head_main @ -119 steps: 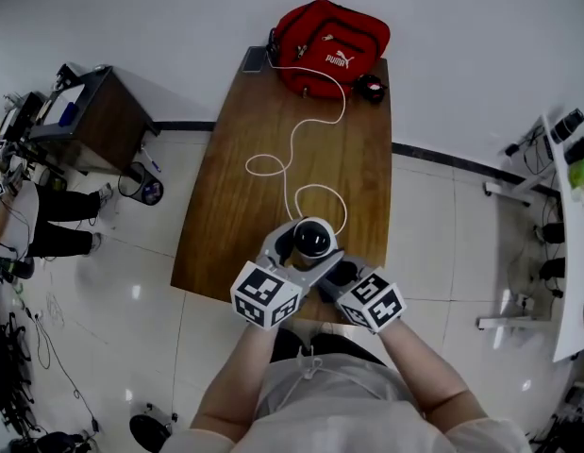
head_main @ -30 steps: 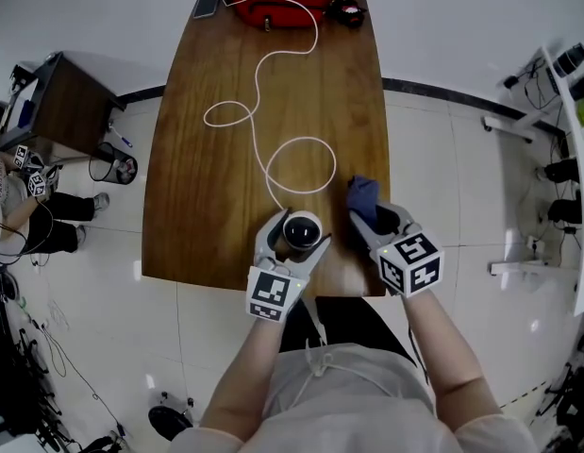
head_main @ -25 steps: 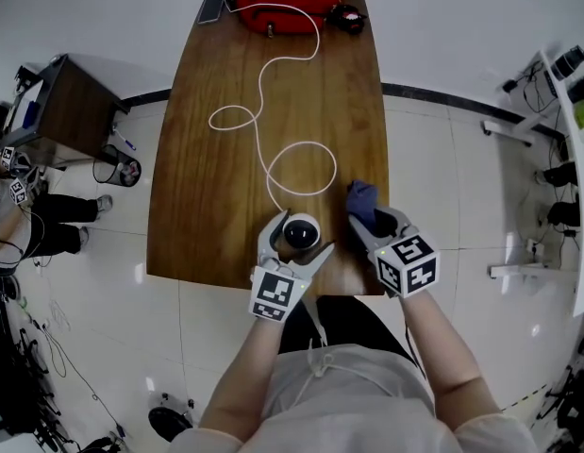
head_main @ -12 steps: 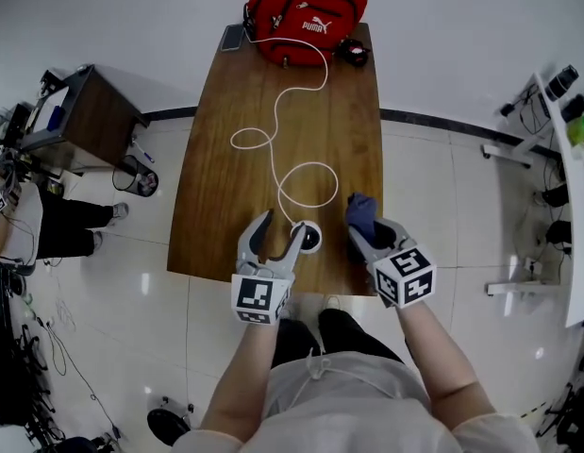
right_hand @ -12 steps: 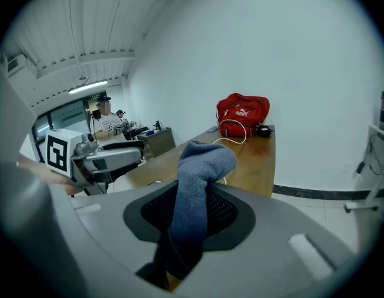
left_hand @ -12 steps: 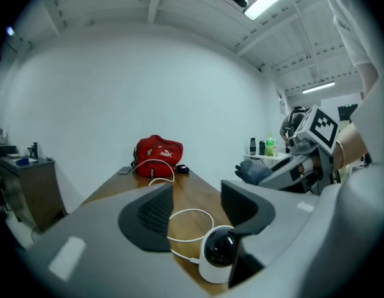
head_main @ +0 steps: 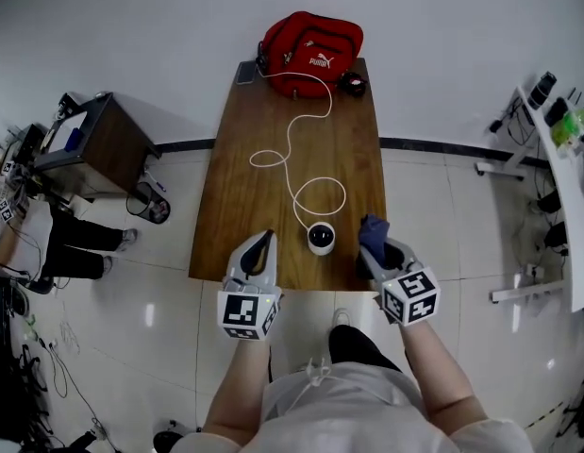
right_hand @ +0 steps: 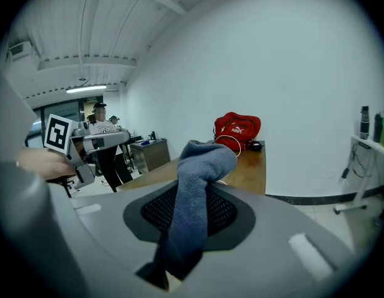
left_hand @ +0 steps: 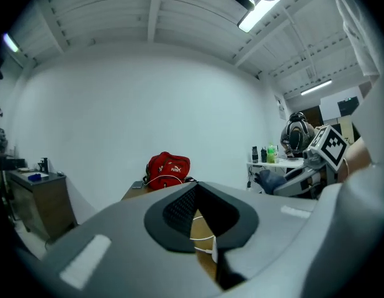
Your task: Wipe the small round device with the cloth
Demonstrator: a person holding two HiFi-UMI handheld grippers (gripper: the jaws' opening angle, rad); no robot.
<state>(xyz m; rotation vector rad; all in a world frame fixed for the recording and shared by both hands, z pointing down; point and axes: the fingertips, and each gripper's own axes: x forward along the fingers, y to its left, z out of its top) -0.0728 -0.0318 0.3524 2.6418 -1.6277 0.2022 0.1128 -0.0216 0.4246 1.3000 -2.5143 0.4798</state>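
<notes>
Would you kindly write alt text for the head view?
Seen from above, a person stands at a wooden table, the right gripper shut on a blue cloth, the left gripper just closed, empty. A small round device sits between them near the table's edge, its white cable trailing toward a red bag.
</notes>
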